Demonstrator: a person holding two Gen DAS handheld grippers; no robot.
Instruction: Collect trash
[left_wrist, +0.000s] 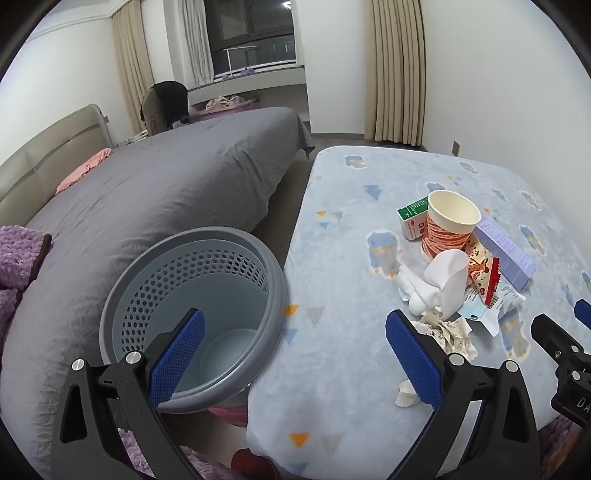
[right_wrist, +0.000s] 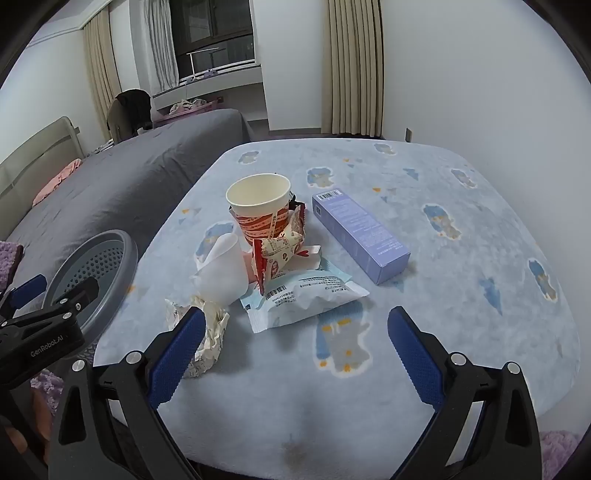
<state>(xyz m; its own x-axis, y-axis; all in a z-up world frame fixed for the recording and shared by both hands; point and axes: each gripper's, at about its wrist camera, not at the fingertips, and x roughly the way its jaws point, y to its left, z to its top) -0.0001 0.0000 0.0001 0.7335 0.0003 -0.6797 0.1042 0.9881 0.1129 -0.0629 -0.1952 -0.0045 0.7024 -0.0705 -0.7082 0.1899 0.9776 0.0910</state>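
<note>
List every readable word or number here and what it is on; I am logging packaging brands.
"GenRobot.AI": on the left tool body, right wrist view.
"DA", cut off: on the right tool body, left wrist view.
Paper cup, purple box, white pouch, green carton: print too blurred.

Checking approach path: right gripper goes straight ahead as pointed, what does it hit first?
Probably the white snack bag, lying centred ahead of the open right gripper; the crumpled paper sits by its left finger. Depth unclear.

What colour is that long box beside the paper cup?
Pale purple box, clearest in the right wrist view.
</note>
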